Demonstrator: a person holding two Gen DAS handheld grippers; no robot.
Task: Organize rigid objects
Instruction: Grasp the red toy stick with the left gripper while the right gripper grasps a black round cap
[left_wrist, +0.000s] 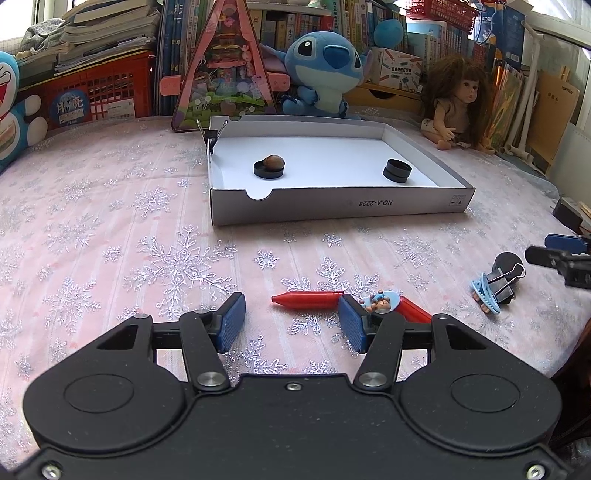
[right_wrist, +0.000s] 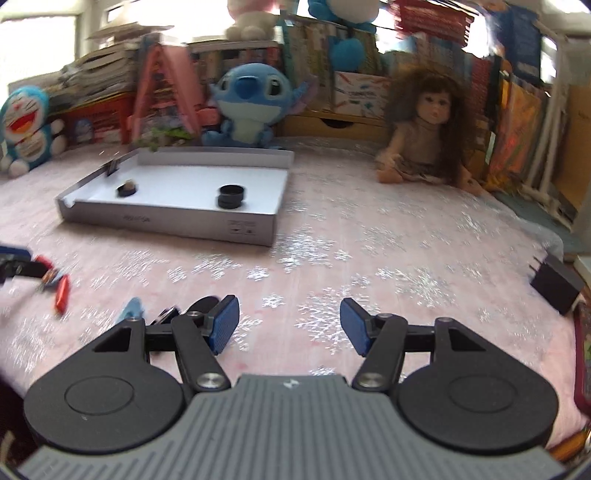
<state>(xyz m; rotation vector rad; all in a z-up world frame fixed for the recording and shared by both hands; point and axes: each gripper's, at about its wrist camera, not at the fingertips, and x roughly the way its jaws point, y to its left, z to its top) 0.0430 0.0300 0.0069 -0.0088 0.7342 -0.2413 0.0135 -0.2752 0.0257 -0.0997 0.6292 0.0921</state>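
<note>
My left gripper (left_wrist: 291, 322) stands open low over the tablecloth, with nothing between its blue pads. Just past its fingertips lies a red crayon-shaped piece (left_wrist: 306, 299). A light blue bear clip (left_wrist: 380, 302) and a second red piece (left_wrist: 415, 311) sit behind the right finger. A black binder clip (left_wrist: 506, 277), a light blue clip (left_wrist: 485, 297) and a black disc (left_wrist: 508, 259) lie further right. My right gripper (right_wrist: 290, 325) is open and empty, with that light blue clip (right_wrist: 131, 308) and the black disc (right_wrist: 201, 304) beside its left finger. The white box tray (left_wrist: 332, 208) holds a black lid with a nut (left_wrist: 271, 166) and a black round container (left_wrist: 397, 170).
A binder clip (left_wrist: 211, 138) grips the tray's left wall. A blue plush (left_wrist: 325, 70), a doll (left_wrist: 458, 103), a triangular toy box (left_wrist: 225, 77) and book stacks line the back. A black charger (right_wrist: 557, 284) sits at the table's right edge.
</note>
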